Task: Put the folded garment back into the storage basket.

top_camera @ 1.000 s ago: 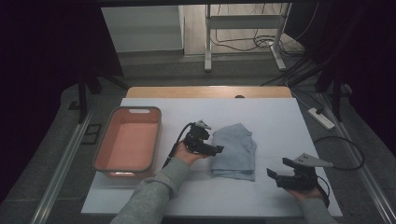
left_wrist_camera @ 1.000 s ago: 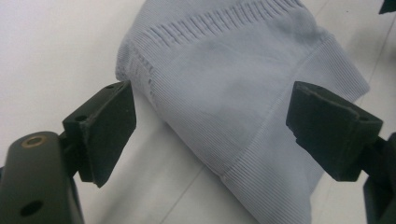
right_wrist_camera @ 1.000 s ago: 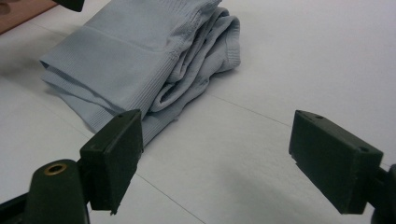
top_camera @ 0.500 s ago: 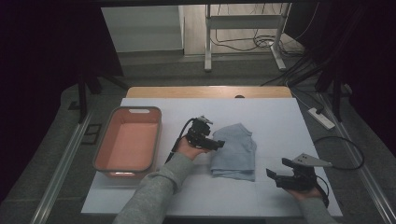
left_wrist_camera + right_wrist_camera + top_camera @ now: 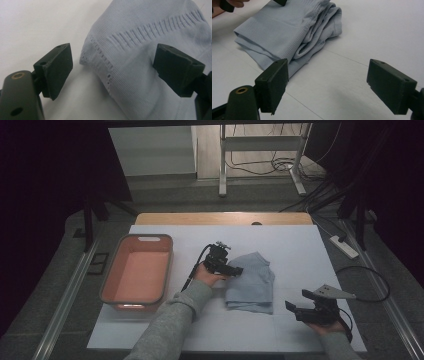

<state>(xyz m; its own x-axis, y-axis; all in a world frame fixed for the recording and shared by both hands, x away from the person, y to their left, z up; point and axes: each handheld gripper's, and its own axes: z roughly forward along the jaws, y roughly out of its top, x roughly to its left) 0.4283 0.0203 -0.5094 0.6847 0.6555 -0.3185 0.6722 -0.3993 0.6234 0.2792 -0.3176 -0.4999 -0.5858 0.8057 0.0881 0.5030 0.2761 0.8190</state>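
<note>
The bench [image 5: 300, 250] is covered by a pale sheet, with a strip of bare wood showing along its far edge. Around it the room is dim: grey floor, a white metal frame [image 5: 260, 155] standing beyond the bench, loose cables on the floor behind it, and a white power strip [image 5: 344, 247] lying off the right side.

On the left part of the bench sits a shallow pink tub [image 5: 139, 296] with a handle slot in its far wall; its inside looks empty, though the light there is poor and its near corner glares.

Near the middle lies a folded light-blue knit garment [image 5: 252, 285], flat on the sheet, well apart from the tub. In the right gripper view its stacked folds and ribbed hem [image 5: 287, 30] face the camera.

The left gripper [image 5: 112, 72] is at the garment's left edge, jaws spread wide: one jaw stands over bare sheet, the other over the cloth, with a stitched corner of the garment between them. Whether the jaws touch the fabric I cannot tell.

The right gripper [image 5: 327, 85] is held at the bench's near right, well apart from the garment, jaws wide apart with only bare sheet between them.
</note>
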